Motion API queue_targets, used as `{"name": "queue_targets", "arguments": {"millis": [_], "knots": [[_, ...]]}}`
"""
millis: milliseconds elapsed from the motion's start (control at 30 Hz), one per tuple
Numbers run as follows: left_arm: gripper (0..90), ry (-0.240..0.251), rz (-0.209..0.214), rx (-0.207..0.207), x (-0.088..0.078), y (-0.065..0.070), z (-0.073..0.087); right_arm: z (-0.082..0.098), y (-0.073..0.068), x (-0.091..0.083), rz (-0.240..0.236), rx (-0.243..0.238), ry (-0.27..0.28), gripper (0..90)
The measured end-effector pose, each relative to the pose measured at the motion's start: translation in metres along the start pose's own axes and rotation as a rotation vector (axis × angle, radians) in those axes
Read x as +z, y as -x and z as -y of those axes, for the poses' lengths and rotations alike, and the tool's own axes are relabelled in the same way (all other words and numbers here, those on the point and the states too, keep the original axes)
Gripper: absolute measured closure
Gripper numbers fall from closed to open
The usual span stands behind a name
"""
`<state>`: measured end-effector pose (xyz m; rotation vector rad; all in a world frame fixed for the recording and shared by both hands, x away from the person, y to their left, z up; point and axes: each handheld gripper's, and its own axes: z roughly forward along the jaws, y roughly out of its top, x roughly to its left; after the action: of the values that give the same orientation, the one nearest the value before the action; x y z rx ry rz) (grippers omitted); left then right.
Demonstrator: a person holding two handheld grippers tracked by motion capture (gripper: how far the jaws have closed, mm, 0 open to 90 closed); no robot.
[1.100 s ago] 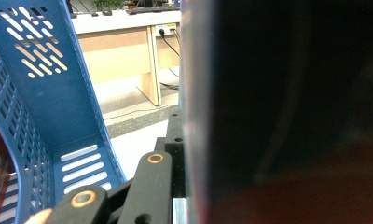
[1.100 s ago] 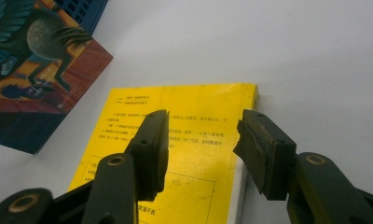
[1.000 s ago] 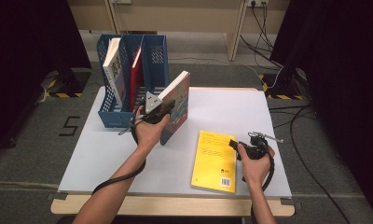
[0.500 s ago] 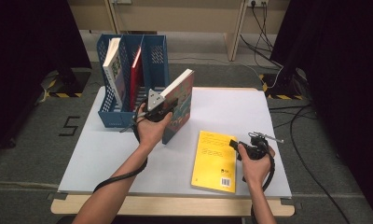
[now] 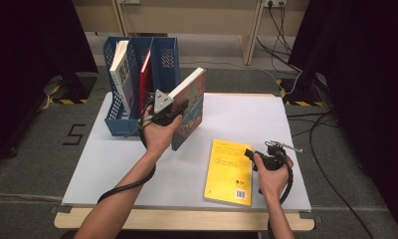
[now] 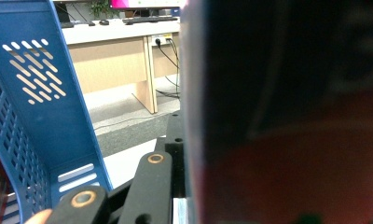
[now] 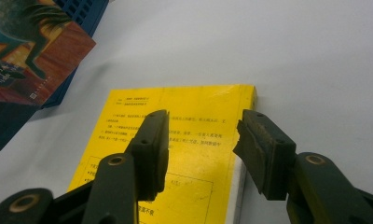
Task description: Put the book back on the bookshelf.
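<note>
1. Holding the colourful book upright near the middle of the table, I had the left gripper clamped on it, fingers pinching its covers near the upper edge; in the left gripper view the book stood hard against the fingers.

2. Beside it, the blue file rack stood at the table's far left corner with a pale book and a red book already upright in its slots; the slot nearest the held book looked free.

3. Over at the near right, the yellow book lay flat on the table, with the right gripper at its right edge. In the right gripper view its fingers stood spread above the yellow book, gripping nothing.

4. I judged the held book a stiff paperback of moderate weight, with glossy covers that could slide between the pads. Gripped near one edge, it would tend to swing, so a firm pinch close to the spine, across the full thickness, seemed the safer hold.

5. I judged the yellow book thin and a little flexible; lying flat, it offered only its edge, so one side would need lifting before the fingers could close across it.
</note>
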<state>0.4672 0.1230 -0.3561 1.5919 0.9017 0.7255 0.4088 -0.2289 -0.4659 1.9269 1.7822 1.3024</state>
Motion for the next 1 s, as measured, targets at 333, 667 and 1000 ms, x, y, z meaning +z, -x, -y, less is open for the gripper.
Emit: {"name": "queue_targets", "arguments": {"millis": [333, 667, 1000], "knots": [[74.1, 0.011, -0.006, -0.007, -0.002, -0.002, -0.011, 0.001, -0.001, 0.001, -0.003, 0.016, 0.000, 52.5], [74.1, 0.024, -0.012, -0.010, -0.005, -0.007, -0.024, 0.001, -0.001, 0.001, 0.001, 0.005, -0.004, 52.5], [74.1, 0.037, -0.029, -0.014, -0.010, -0.012, -0.036, 0.002, 0.000, 0.001, 0.017, -0.004, -0.003, 52.4]]}}
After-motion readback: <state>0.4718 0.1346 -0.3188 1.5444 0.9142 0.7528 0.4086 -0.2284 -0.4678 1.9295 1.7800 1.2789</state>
